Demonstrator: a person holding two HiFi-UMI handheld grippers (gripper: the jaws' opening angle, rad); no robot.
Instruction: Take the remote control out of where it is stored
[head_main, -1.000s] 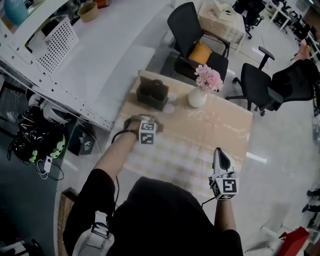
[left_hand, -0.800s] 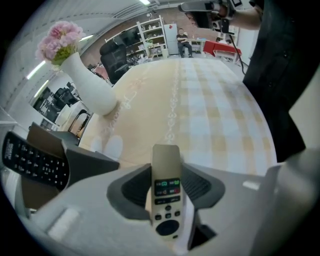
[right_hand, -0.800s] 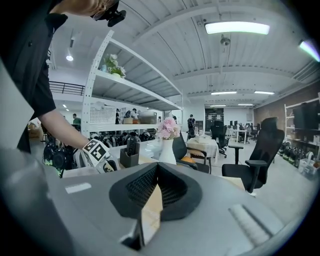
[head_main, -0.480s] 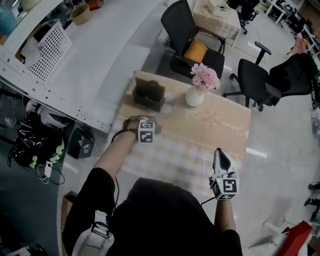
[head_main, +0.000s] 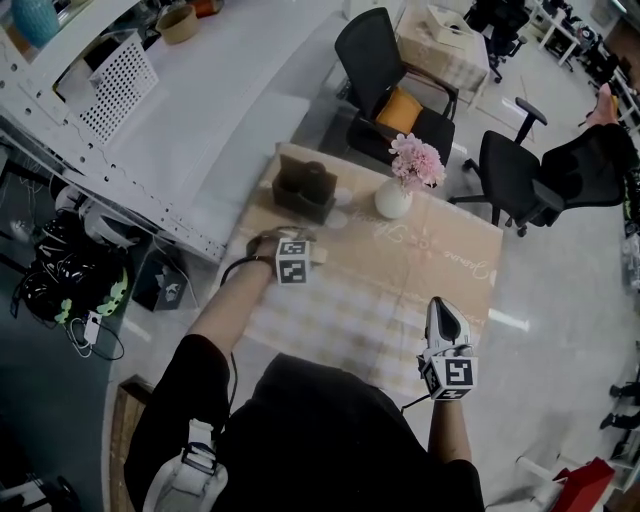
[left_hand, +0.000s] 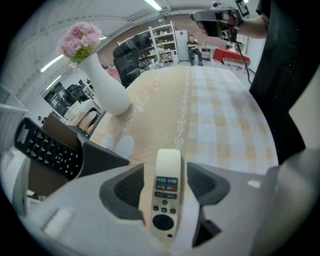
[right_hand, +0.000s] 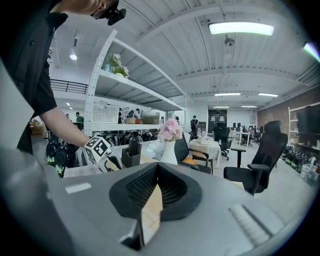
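**Remote out on the table, left gripper letting go**

Head view: the left gripper points down at the table near the holder. The right gripper hangs at the near edge.

Left gripper view: the jaws have just been opening and stand wide, pads clear of the white remote lying flat between them. A black remote is in the holder.

Right gripper view: jaws together, empty.

Next, probably: lift the left gripper straight up without nudging the white remote.

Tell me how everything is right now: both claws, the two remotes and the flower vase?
Left claw: open, jaws have just been opening, white remote between them, not gripped.
Right claw: shut, empty.
White remote: lying on the table, out of the holder.
Black remote: standing in the holder.
Vase: upright, holding pink flowers.
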